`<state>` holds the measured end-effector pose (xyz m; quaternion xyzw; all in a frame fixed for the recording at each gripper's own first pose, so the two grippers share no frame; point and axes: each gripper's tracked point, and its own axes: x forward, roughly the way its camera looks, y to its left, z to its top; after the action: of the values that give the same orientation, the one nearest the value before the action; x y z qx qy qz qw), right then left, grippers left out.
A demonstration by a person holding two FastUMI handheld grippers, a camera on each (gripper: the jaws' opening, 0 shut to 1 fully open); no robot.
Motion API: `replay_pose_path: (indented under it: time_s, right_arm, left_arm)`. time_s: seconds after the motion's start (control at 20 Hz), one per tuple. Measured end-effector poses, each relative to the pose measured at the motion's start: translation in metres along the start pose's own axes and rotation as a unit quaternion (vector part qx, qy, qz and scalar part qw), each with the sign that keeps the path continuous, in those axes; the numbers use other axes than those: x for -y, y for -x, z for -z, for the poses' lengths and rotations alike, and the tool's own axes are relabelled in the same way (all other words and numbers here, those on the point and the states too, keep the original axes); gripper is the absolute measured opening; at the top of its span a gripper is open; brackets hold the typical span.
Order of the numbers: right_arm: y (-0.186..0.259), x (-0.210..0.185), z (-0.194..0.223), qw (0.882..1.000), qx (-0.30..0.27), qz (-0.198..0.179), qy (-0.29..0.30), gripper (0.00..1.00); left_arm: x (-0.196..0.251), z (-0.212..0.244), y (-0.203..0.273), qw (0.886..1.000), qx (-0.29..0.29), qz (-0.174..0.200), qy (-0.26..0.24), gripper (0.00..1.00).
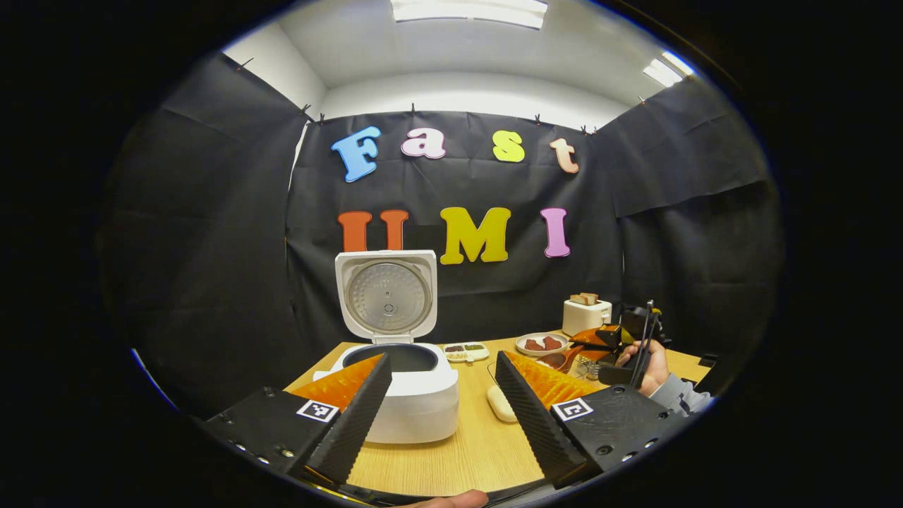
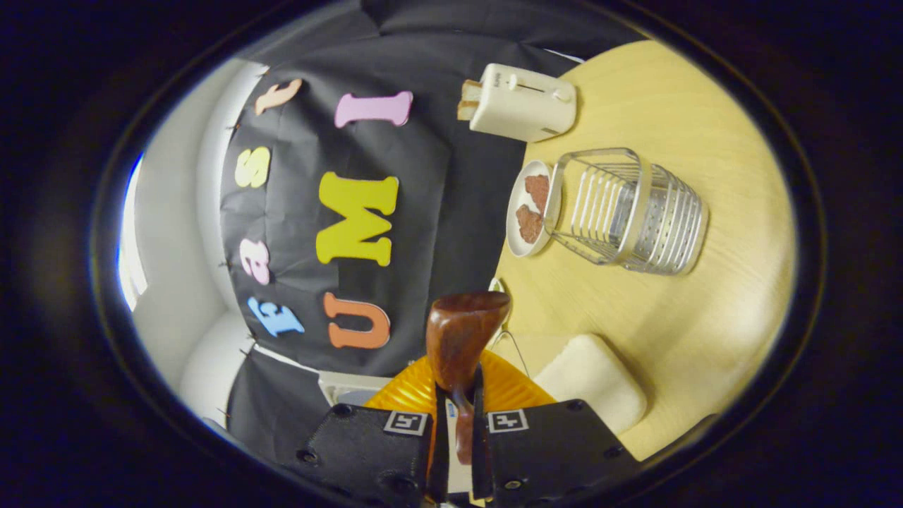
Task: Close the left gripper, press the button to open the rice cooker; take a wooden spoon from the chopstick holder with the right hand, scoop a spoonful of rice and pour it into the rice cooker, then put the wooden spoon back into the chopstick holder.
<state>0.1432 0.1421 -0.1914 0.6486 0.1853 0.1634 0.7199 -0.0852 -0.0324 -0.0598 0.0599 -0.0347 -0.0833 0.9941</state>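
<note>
While the rice cooker (image 1: 402, 384) stands with its lid up at 11 o'clock on the table (image 1: 473, 437), we hold our left gripper (image 1: 441, 402) before it, jaws spread and empty. Our right gripper (image 2: 458, 430) is clenched on the wooden spoon (image 2: 462, 339); the chopstick holder (image 2: 628, 212) lies at 2 o'clock in the right gripper view, beside a plate (image 2: 518, 212).

My white rice cooker (image 1: 405, 395) stands lid-up at the counter's left edge; the brown wooden spoon (image 2: 462, 339) sits clamped in my right gripper (image 2: 457, 416).
</note>
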Motion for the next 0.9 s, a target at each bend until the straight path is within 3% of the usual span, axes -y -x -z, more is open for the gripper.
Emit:
replay_pose_path:
  time_s: [0.2,0.25,0.35,0.65,0.9]
  right_arm:
    - [0.006,-0.008,-0.007,0.995,0.004,-0.027,-0.093,0.17]
    - [0.008,-0.015,-0.007,0.993,0.004,-0.042,-0.114,0.22]
    - [0.009,-0.026,0.000,0.989,-0.006,-0.063,-0.132,0.17]
    - [0.008,-0.048,0.027,0.994,-0.018,-0.063,-0.085,0.17]
    - [-0.017,-0.077,0.067,0.997,-0.044,-0.061,-0.031,0.17]
  left_arm:
    - [-0.006,-0.002,0.006,1.000,0.003,-0.002,-0.013,0.95]
    - [-0.008,0.000,0.008,1.000,0.000,-0.004,-0.016,0.95]
    - [-0.008,0.004,0.011,1.000,-0.004,-0.002,-0.019,0.95]
    - [-0.012,0.002,0.020,1.000,0.000,0.004,-0.018,0.95]
    - [-0.031,0.005,0.035,1.000,0.005,0.005,-0.018,0.95]
